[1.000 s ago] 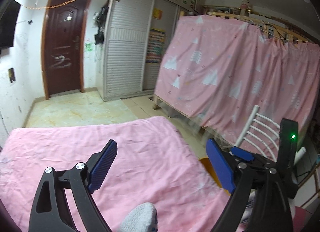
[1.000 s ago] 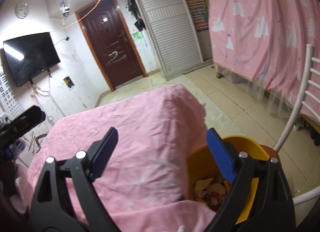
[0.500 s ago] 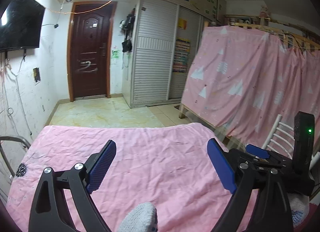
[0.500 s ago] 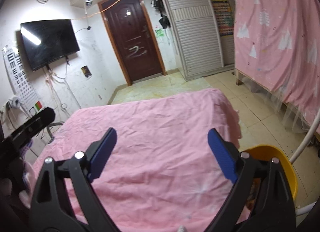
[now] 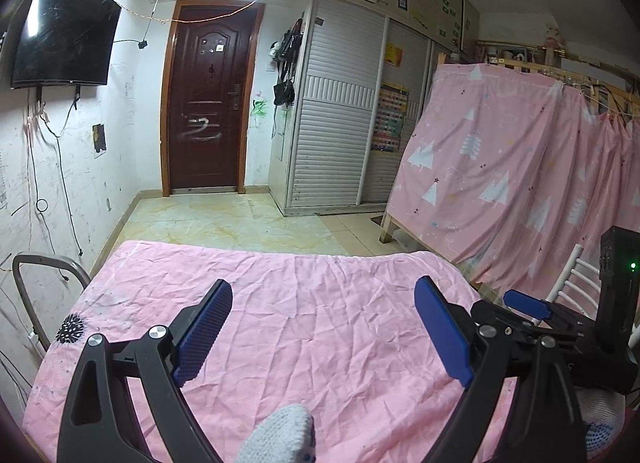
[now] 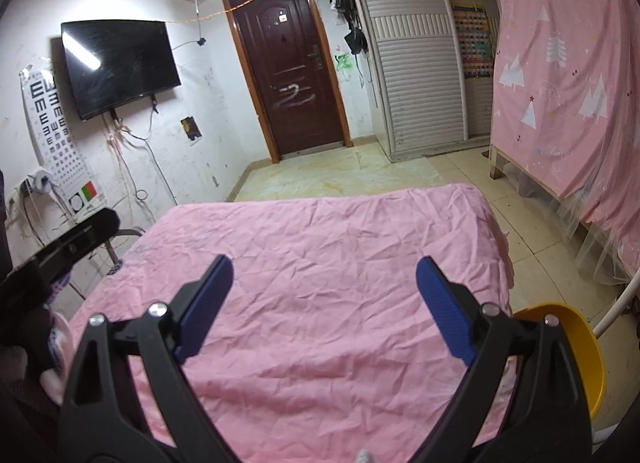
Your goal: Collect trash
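Both tongs stand apart, holding nothing: left gripper (image 5: 323, 327) and right gripper (image 6: 325, 303) at mid-frame over the pink sheet (image 6: 332, 263); yellow bin (image 6: 576, 347) at lower right of the right view

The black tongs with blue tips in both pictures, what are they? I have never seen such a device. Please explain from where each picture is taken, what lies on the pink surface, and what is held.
They are two hand-held grippers; a person carries one in each hand. Each has a camera looking forward along its jaws. One picture comes from the left gripper, the other from the right gripper. Both hover over a wrinkled pink sheet; I see no trash lying on it. Both jaws stand wide open and hold nothing. At the sheet's right edge stands a yellow bin, probably for the trash. The right gripper's body also shows in the left view.
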Available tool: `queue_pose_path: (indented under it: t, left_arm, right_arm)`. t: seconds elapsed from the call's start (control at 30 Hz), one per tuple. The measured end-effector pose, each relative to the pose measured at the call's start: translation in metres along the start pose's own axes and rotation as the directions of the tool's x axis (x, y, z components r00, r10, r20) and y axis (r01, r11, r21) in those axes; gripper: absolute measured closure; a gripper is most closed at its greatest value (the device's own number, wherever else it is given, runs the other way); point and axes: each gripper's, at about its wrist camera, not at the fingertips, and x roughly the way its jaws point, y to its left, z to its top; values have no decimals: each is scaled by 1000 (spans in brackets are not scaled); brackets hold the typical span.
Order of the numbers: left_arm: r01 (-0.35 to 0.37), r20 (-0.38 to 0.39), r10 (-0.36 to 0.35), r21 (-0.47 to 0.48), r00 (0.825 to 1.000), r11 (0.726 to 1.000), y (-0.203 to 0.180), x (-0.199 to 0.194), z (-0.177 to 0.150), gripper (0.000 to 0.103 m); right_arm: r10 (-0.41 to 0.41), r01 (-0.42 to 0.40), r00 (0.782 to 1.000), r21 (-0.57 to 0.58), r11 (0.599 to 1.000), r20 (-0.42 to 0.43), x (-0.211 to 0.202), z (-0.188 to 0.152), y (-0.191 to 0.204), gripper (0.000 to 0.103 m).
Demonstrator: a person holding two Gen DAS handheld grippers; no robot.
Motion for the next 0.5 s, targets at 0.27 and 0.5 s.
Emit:
queue_pose_path:
  t: [0.27, 0.5]
  left_arm:
    - [-11, 0, 11, -13, 1000, 1000, 4, 1, 3, 20]
    - [-20, 5, 20, -8, 1000, 1000, 6, 0, 4, 20]
  right_arm:
    - [7, -7, 1000, -15, 1000, -1, 1, 3, 7, 14]
    - [7, -7, 1000, -24, 1000, -3, 3, 6, 11, 14]
